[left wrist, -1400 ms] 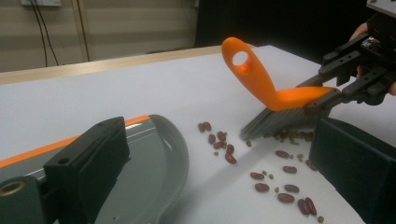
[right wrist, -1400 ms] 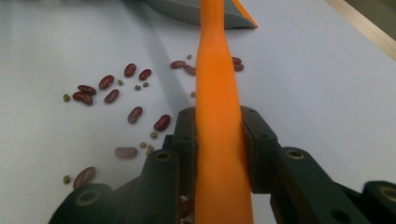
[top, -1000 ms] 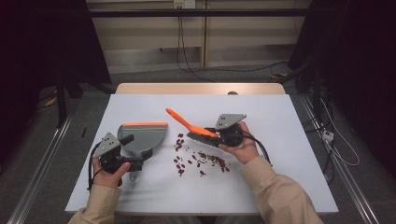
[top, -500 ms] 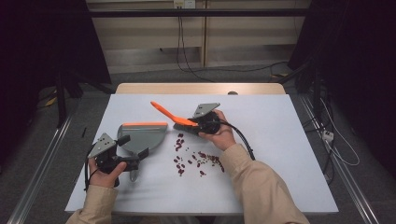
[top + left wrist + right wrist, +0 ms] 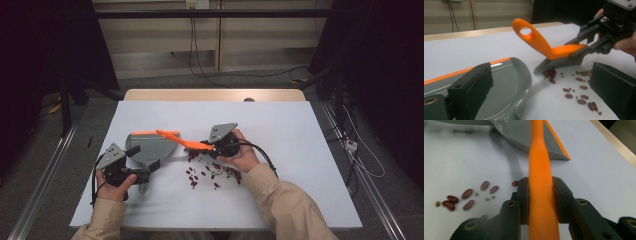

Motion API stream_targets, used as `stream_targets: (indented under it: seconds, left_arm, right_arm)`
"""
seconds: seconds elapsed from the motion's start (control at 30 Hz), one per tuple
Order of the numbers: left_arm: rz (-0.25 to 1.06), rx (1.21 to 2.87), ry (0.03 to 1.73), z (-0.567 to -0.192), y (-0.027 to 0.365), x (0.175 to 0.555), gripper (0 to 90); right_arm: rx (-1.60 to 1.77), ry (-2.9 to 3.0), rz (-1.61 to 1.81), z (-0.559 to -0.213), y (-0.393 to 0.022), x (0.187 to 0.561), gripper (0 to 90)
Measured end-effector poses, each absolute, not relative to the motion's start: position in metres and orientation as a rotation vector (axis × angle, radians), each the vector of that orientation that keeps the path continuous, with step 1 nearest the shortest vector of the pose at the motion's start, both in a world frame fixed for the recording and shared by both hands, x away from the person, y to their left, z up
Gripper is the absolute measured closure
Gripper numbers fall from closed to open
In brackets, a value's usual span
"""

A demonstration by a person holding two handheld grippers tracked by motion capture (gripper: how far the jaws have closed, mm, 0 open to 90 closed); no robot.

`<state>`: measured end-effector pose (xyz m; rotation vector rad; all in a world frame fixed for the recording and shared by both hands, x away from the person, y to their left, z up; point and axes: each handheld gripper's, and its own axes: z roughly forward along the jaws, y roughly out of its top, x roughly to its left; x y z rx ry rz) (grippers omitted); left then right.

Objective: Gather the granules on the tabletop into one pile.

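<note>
Orange-handled brush (image 5: 182,140) with dark bristles, clamped in right gripper (image 5: 216,145), touching red beans (image 5: 212,172) just beside grey dustpan (image 5: 150,145). Dustpan gripped by left gripper (image 5: 145,172). Bare white table (image 5: 300,150) beyond beans, far from dustpan.

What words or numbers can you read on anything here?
None. The brush, the dustpan, the beans, the table and both grippers, left and right, carry no text or signs that I can read.
</note>
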<state>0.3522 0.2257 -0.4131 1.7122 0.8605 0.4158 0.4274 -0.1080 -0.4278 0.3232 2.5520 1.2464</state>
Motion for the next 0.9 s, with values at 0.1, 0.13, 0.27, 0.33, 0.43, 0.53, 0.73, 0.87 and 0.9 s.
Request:
stream_targets:
  seconds: [0.1,0.13,0.27,0.33,0.43,0.53,0.73,0.87,0.9]
  left_arm:
    - [0.417,1.707,0.863,-0.413,0.226,0.352,4.5]
    - [0.417,1.706,0.863,-0.413,0.226,0.352,4.5]
    - [0.417,1.713,0.856,-0.413,0.226,0.351,4.5]
    - [0.418,1.715,0.854,-0.412,0.226,0.35,4.5]
    - [0.419,1.711,0.854,-0.412,0.227,0.348,4.5]
    - [0.419,1.71,0.855,-0.412,0.227,0.347,4.5]
    - [0.418,1.713,0.847,-0.412,0.226,0.346,4.5]
    - [0.413,1.721,0.845,-0.413,0.226,0.348,4.5]
    - [0.411,1.722,0.846,-0.413,0.225,0.348,4.5]
  right_arm:
    - [0.307,2.567,1.254,-0.427,-0.11,0.42,71.0]
    - [0.3,2.569,1.258,-0.427,-0.11,0.418,71.0]
    - [0.296,2.57,1.27,-0.427,-0.113,0.408,71.0]
    - [0.297,2.571,1.278,-0.427,-0.115,0.404,71.0]
    - [0.307,2.571,1.288,-0.426,-0.118,0.4,71.1]
    - [0.322,2.563,1.303,-0.426,-0.122,0.397,71.1]
    - [0.391,2.483,1.362,-0.419,-0.13,0.405,71.2]
    - [0.423,2.453,1.336,-0.417,-0.131,0.419,71.1]
    - [0.431,2.453,1.33,-0.419,-0.13,0.421,71.1]
